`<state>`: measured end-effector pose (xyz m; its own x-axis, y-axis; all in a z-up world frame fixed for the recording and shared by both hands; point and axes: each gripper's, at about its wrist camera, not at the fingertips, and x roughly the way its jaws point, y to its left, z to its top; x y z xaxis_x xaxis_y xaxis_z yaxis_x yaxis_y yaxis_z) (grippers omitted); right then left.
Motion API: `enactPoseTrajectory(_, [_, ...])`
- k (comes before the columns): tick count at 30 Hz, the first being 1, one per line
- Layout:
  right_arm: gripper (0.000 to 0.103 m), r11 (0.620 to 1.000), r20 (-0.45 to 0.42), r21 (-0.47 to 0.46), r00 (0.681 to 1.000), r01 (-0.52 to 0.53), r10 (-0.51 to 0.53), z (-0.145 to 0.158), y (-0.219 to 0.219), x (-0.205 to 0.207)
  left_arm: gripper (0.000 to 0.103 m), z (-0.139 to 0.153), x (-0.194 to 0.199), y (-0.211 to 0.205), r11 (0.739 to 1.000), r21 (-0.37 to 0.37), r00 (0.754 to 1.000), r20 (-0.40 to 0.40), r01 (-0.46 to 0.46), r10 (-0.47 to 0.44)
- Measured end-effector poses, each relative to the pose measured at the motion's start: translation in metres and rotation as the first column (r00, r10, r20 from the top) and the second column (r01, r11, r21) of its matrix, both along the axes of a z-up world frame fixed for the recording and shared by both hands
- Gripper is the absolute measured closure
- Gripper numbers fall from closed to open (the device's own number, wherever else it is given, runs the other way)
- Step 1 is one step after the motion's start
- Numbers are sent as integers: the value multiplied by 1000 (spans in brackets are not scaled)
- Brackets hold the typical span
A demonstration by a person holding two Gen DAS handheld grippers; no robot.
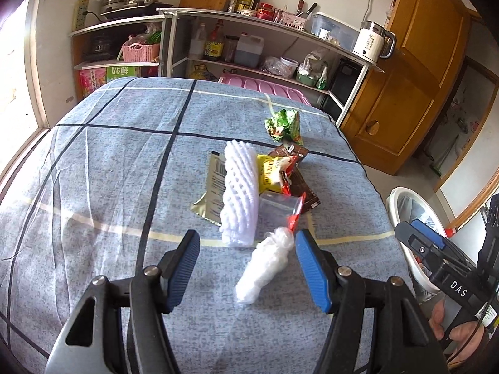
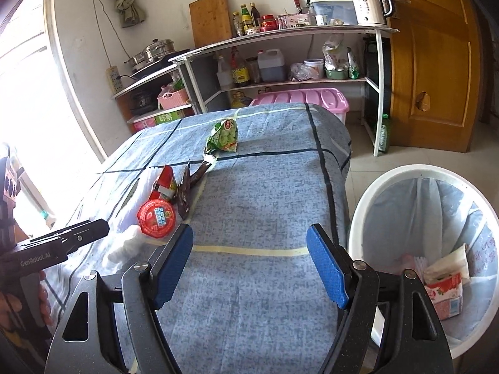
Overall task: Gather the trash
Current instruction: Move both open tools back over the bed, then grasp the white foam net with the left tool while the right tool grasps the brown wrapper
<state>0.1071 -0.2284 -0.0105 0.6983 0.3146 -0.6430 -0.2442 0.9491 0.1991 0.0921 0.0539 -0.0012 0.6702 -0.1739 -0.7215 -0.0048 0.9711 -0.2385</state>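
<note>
Trash lies scattered over the blue checked cloth of the surface (image 1: 93, 162). Seen from the left wrist, the left gripper (image 1: 248, 268) hovers low with its jaws spread wide and nothing between the blue pads; a small white foam net (image 1: 265, 268) lies on the cloth in the gap, closer to the right pad and apparently not touching it. Just beyond it stands a larger white foam fruit sleeve (image 1: 240, 190), lying partly over a gold foil packet (image 1: 212, 184). To the right of the sleeve sit a yellow snack wrapper (image 1: 271, 171), a brown wrapper (image 1: 304, 190) and a clear plastic cup with a peeled red lid (image 1: 280, 205). Farther off lies a green snack bag (image 1: 283, 126). From the right wrist, the right gripper (image 2: 249, 265) also has its jaws wide and empty, held over bare cloth near the right edge of the surface. The white trash bin (image 2: 368, 205) stands on the floor just right of it, lined with a clear bag and holding a pink carton (image 2: 444, 296) and some paper.
</note>
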Motion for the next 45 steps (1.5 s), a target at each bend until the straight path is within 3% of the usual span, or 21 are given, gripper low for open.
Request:
enactPoseTrajectory(5, [29, 999, -4, -34, 999, -33, 33, -2, 22, 14, 37, -3, 7, 10, 1000, -6, 1000, -1, -1, 1])
enactPoseTrajectory(15, [41, 995, -24, -36, 995, -96, 95, -6, 48, 46, 38, -8, 27, 14, 1000, 13, 1000, -5, 0, 0])
enactPoseTrajectory(24, [44, 985, -64, -15, 984, -170, 168, -17, 71, 65, 52, -17, 47, -1, 997, 42, 998, -29, 65, -64])
enactPoseTrajectory(30, [60, 979, -94, -22, 975, -204, 202, -24, 78, 76, 59, -18, 55, -1, 996, 55, 997, -38, 75, -73])
enactPoseTrajectory(36, [61, 970, -134, 58, 961, -235, 241, -32, 78, 88, 59, -18, 58, 0, 996, 43, 996, -45, 82, -80])
enactPoseTrajectory(45, [60, 965, -172, 84, 950, -249, 260, -39, 80, 97, 58, -20, 67, 2, 996, 2, 994, -54, 93, -92])
